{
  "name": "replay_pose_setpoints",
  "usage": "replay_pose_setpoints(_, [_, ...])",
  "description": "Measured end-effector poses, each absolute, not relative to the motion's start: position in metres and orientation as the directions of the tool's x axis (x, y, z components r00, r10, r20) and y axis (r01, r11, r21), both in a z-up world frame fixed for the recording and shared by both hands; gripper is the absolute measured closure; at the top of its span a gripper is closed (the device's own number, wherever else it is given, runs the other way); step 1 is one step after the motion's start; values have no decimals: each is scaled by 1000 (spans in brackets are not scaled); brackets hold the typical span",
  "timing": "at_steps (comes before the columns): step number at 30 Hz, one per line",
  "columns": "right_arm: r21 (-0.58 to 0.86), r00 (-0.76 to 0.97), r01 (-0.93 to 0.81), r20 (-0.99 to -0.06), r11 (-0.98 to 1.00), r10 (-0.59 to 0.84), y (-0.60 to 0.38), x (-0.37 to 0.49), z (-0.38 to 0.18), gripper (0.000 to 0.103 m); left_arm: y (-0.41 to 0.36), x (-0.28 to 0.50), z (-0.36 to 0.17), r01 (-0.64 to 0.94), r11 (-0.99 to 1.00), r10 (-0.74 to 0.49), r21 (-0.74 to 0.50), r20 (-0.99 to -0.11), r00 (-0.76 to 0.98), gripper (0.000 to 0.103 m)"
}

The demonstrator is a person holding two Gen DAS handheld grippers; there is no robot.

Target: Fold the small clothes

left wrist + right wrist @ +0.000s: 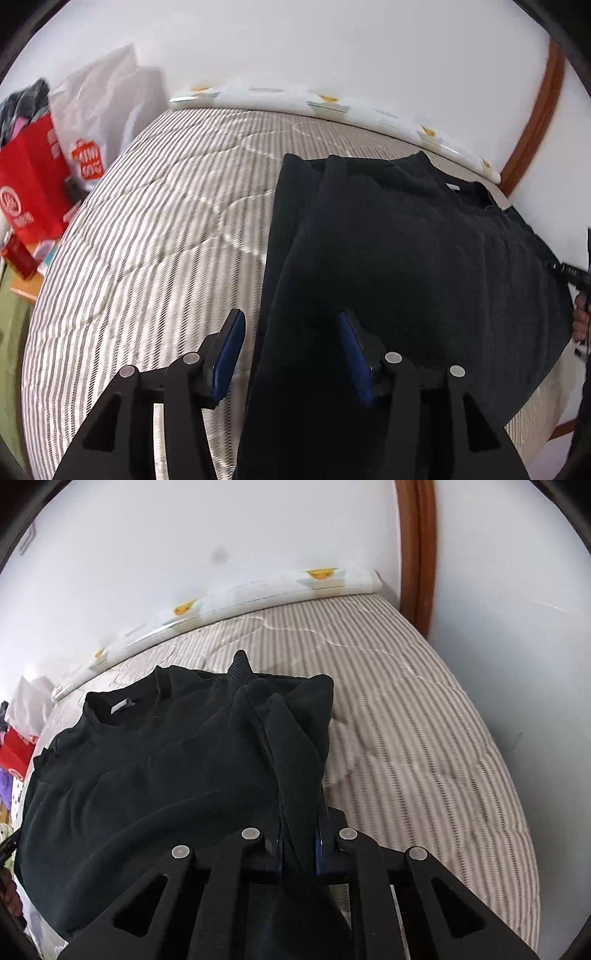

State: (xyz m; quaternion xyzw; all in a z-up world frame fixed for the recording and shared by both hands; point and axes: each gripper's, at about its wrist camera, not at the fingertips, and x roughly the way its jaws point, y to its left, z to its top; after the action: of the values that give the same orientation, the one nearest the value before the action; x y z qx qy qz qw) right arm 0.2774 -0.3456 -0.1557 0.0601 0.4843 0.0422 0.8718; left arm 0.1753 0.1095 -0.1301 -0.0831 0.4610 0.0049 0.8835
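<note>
Over the striped bed (424, 709), right gripper (297, 845) angles down, jaws pinching black sweater (147, 775).

No legible text on white bag (96, 110)

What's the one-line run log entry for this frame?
stage: folding | item: black sweater on striped bed cover | left gripper: open, fabric between pads | right gripper: shut on sweater fold
</note>
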Motion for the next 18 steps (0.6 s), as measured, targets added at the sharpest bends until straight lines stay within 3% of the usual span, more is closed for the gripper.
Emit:
replay_pose_setpoints(5, [43,524,23,-852,999,24,-342,266,-151,81,109,172,-128,-83,988,-57,-128,-813,580,53])
replay_pose_setpoints(9, [-32,558,48,-828,998,-53,-325,241,-134,78,119,161,-126,-96,985,-60,-142,-809,584,53])
replay_pose_setpoints(14, [-48,605,32,-794,998,-57,-285,214,-115,64,138,143,-123,-114,983,-48,-147,-795,605,53])
replay_pose_setpoints(18, [9,624,-28,-781,1000,24,-231,189,-107,58,160,124,-127,-158,980,1,-120,-794,608,51])
